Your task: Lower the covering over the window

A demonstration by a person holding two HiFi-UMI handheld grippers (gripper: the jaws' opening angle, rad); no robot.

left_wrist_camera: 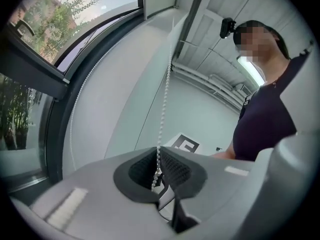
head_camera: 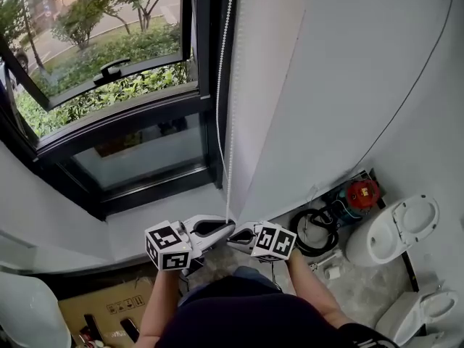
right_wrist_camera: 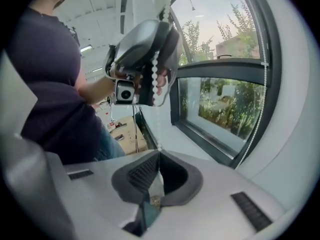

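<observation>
A white bead chain (head_camera: 230,64) hangs down the dark window frame (head_camera: 206,122), and its lower end reaches my two grippers, which meet tip to tip above the sill. My left gripper (head_camera: 226,228) is shut on it: in the left gripper view the bead chain (left_wrist_camera: 163,109) runs straight down into the pinched pads (left_wrist_camera: 170,165). My right gripper (head_camera: 233,235) sits just below and to the right, jaws pressed together with a white bead (right_wrist_camera: 159,148) caught at their tips. The left gripper (right_wrist_camera: 145,59) shows above it in the right gripper view. I cannot make out the covering itself.
The window sash (head_camera: 109,71) stands tilted open over greenery. A white sill (head_camera: 159,209) lies under the grippers. On the floor to the right are a black coiled hose (head_camera: 313,230), a red device (head_camera: 362,193) and white toilet bowls (head_camera: 402,230). A cardboard box (head_camera: 109,307) sits at lower left.
</observation>
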